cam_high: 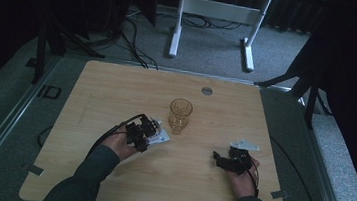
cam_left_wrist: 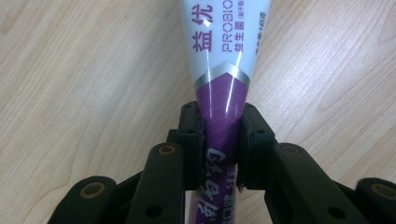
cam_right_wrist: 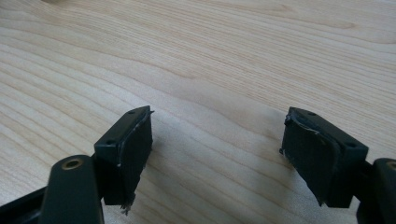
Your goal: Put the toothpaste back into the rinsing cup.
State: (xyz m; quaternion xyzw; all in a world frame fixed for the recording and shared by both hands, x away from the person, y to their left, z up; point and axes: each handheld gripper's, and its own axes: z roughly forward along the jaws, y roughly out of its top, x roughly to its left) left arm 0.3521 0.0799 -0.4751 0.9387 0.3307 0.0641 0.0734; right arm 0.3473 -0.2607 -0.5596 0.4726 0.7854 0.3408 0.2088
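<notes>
Left gripper (cam_left_wrist: 219,140) is clamped on a toothpaste tube (cam_left_wrist: 223,70). In the left gripper view both pads are pressed against the tube's purple lower section, one on each side; the white upper section with purple print runs up and away from the jaws over bare wood. A silver chevron band is seen between the purple and white parts.

In the high view the left gripper (cam_high: 150,130) is seen left of the tabletop's centre, about midway between the near and far edges, held by the left hand (cam_high: 121,145) with the forearm entering from the near edge. The tube's white end (cam_high: 159,136) is visible at the jaws, low over the tabletop (cam_high: 117,89); whether it is touching the wood cannot be told.

An amber glass (cam_high: 180,115) is standing upright near the tabletop's centre, just beside the left gripper's tip, on its far-right side. Contact between glass and tube cannot be told.

Right gripper (cam_right_wrist: 217,154): jaws are held wide apart, nothing between them, only wood grain below. In the high view it (cam_high: 220,159) is seen toward the right edge, nearer the near edge, well apart from the glass and from the left gripper, jaws pointed toward the table's middle. It is carried by the right hand (cam_high: 241,175).

A round grey grommet (cam_high: 207,91) is set in the tabletop close to the far edge.
</notes>
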